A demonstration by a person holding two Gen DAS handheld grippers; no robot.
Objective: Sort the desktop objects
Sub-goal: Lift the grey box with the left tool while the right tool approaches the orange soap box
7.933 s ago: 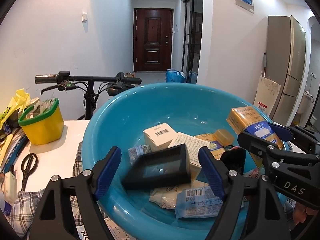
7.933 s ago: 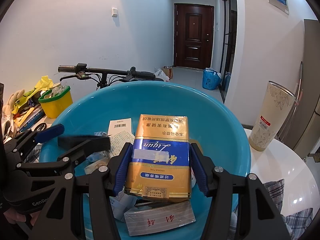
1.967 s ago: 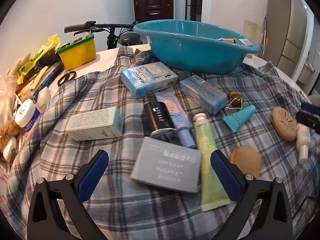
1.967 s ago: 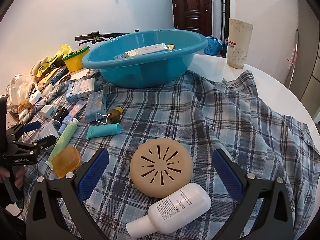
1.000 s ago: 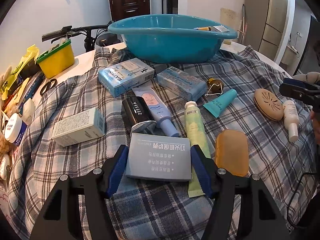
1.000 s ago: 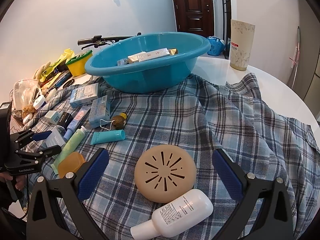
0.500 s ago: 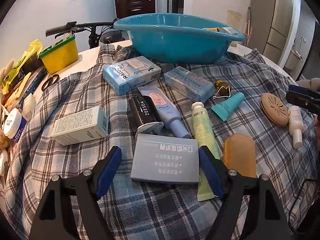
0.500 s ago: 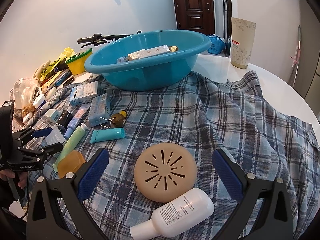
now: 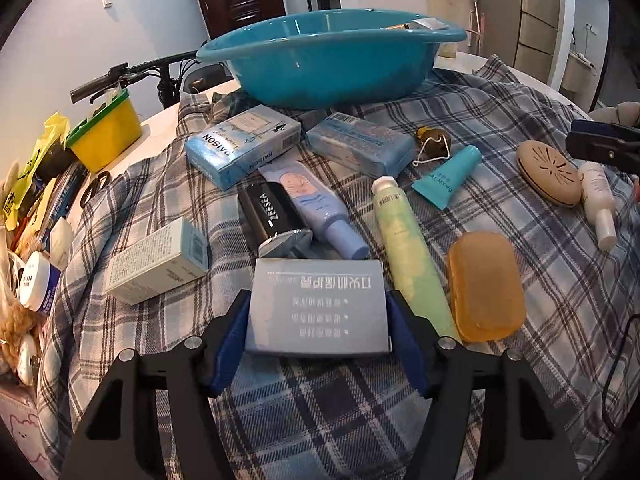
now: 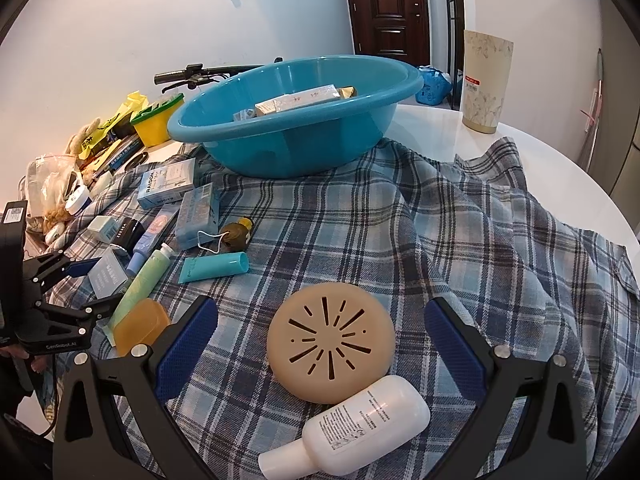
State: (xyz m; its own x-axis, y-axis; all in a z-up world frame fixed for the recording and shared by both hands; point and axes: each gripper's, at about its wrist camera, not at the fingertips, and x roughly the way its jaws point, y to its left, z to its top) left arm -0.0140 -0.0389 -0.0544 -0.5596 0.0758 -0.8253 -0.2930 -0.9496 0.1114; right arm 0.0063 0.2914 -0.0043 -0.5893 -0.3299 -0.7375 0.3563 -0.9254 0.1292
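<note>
- Left gripper, low centre of left wrist view: blue pads at both sides of a flat grey-blue box w/ upside-down print, jaws closing in on it; pads look pressed to its edges.
- The box lies on a blue plaid cloth covering a white round table.
- Just behind the box: black ZEESA case, lilac tube, pale green tube touching the box's right side, amber soap case beside the tube.
- Left of the box: small white carton. Further back: RAISON box, light blue pack, teal tube, small brown item w/ cord.
- Teal basin at far end of the cloth, a few boxes inside.
- Right gripper: jaws spread wide, pinching nothing. Between them on the cloth, untouched: tan round vented disc, w/ a white bottle on its side touching the disc's near edge.
- Off the cloth at left: yellow tub w/ green rim, scissors, misc clutter. Patterned cup stands on bare table, far right.
</note>
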